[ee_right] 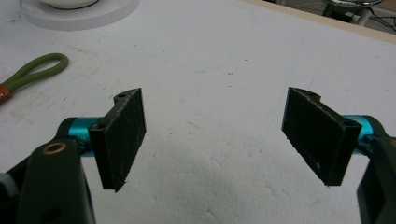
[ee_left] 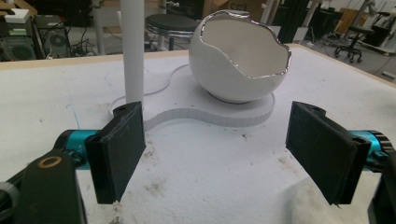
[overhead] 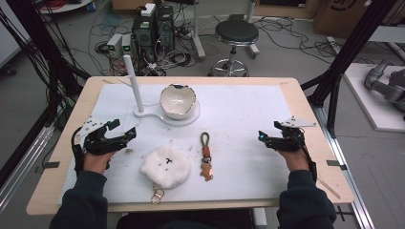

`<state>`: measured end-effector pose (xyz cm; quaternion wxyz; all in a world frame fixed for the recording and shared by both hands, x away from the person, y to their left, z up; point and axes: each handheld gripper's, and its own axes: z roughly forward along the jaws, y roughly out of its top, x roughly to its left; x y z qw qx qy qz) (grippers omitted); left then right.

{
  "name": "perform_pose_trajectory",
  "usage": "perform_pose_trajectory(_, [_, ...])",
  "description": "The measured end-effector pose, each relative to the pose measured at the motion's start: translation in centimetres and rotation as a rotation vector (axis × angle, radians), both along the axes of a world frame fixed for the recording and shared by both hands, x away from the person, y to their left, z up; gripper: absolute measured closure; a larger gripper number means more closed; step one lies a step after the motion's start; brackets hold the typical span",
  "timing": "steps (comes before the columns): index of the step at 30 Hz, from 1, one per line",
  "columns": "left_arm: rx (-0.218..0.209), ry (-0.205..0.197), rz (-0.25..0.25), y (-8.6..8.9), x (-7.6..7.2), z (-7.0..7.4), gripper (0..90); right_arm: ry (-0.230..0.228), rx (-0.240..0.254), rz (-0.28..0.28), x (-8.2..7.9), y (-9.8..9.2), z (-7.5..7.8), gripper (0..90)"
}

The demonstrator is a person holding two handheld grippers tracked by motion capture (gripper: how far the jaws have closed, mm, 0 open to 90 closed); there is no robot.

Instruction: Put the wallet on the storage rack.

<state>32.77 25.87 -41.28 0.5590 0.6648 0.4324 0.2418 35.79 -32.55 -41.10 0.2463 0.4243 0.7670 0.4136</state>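
Jaws of the left gripper (overhead: 125, 128) are spread wide with nothing between them; it is held low over the white mat (overhead: 239, 105) at the table's left side. Just ahead of it, a white post (overhead: 134, 83) and an egg-shaped bowl (overhead: 177, 101) are seen on a shared white base (overhead: 191, 119). Nearer the person, a fluffy white pom-pom (overhead: 165, 166) with a metal ring (overhead: 157, 194) is laid on the mat, and just right of it a keychain (overhead: 206, 155) with a green loop. Far right, the right gripper (overhead: 262, 137) is held, equally wide and empty, well apart from the keychain.
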Motion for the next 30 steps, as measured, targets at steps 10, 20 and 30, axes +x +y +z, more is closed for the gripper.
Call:
perform_pose_trajectory(10, [-0.019, 0.036, -0.073, -0.6, 0.2, -0.1, 24.2, 0.003, 0.027, -0.006, 0.0, -0.4, -0.3, 22.0])
perform_pose_trajectory(20, [0.000, 0.171, -0.246, -3.0, 0.7, -1.3, 24.9, 0.005, 0.014, 0.001, -0.3, -0.1, -0.2, 22.1])
perform_pose_trajectory(30, [0.133, 0.354, -0.439, -5.4, 0.8, -3.0, 31.4, 0.003, -0.006, 0.018, -0.3, 0.3, -0.2, 22.1])
